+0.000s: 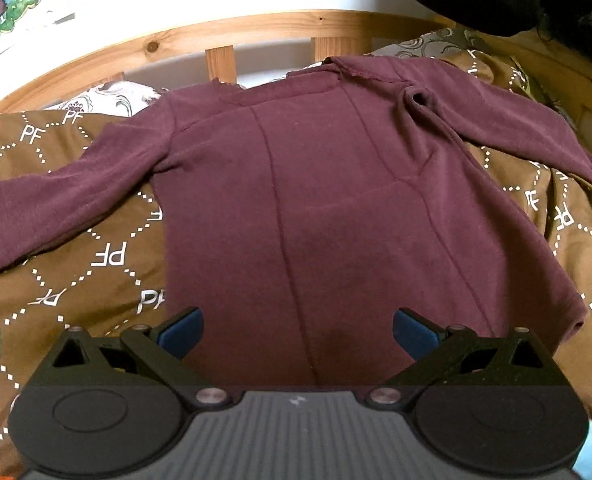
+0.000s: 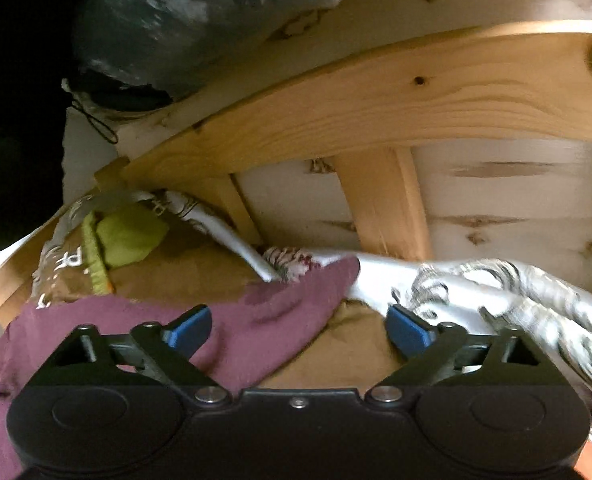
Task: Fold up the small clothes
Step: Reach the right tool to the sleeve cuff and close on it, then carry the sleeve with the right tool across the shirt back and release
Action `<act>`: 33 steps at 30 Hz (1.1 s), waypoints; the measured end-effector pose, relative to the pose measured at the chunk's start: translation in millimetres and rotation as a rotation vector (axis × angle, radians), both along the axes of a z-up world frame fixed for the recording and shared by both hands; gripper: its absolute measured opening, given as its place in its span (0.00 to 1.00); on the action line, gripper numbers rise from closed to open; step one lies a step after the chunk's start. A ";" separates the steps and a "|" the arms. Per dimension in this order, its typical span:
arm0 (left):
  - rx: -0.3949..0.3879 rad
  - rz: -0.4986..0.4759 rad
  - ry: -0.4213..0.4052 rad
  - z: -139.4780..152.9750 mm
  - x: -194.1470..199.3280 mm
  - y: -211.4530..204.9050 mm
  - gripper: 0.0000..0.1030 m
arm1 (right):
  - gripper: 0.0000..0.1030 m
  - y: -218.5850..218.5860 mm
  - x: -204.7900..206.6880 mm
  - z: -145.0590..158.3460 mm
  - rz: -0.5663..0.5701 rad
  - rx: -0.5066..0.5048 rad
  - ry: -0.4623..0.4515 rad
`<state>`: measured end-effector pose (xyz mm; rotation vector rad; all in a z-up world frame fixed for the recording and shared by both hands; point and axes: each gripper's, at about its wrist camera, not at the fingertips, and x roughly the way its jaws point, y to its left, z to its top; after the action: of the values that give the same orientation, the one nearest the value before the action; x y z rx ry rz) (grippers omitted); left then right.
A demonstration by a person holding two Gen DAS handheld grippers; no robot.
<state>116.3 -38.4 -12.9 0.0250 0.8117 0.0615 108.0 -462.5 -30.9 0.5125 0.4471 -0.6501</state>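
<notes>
A maroon long-sleeved top (image 1: 328, 208) lies spread flat on a brown blanket (image 1: 67, 264) printed with "PF", both sleeves stretched out to the sides. My left gripper (image 1: 298, 330) is open and empty, hovering over the top's bottom hem. In the right wrist view a maroon sleeve (image 2: 271, 320) lies on the blanket beneath my right gripper (image 2: 298, 328), which is open and empty with the sleeve end between and below its blue pads (image 2: 189, 330).
A wooden bed rail with slats (image 1: 219, 62) runs behind the top; it also shows close in the right wrist view (image 2: 376, 104). A white patterned sheet (image 2: 496, 284) and a green cloth (image 2: 127, 236) lie by the rail. A dark bag (image 2: 167, 28) sits above.
</notes>
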 end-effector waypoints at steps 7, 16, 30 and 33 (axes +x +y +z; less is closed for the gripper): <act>0.009 -0.038 0.000 -1.6 -8.8 -7.5 0.99 | 0.17 14.8 -1.4 0.8 0.038 -0.133 -0.047; -0.019 -0.052 -0.054 10.7 -20.6 0.2 0.99 | 0.08 74.4 -16.6 70.2 0.191 -0.441 -0.158; -0.144 0.093 -0.109 22.5 -39.2 51.0 0.99 | 0.08 241.7 25.2 179.2 0.759 -0.600 -0.379; -0.157 0.106 -0.109 22.0 -41.2 58.1 0.99 | 0.08 294.8 38.3 167.4 0.935 -0.592 -0.352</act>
<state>75.1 19.7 9.1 -0.1688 0.7065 0.0980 146.3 -167.7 136.5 -0.1722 0.1076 0.2264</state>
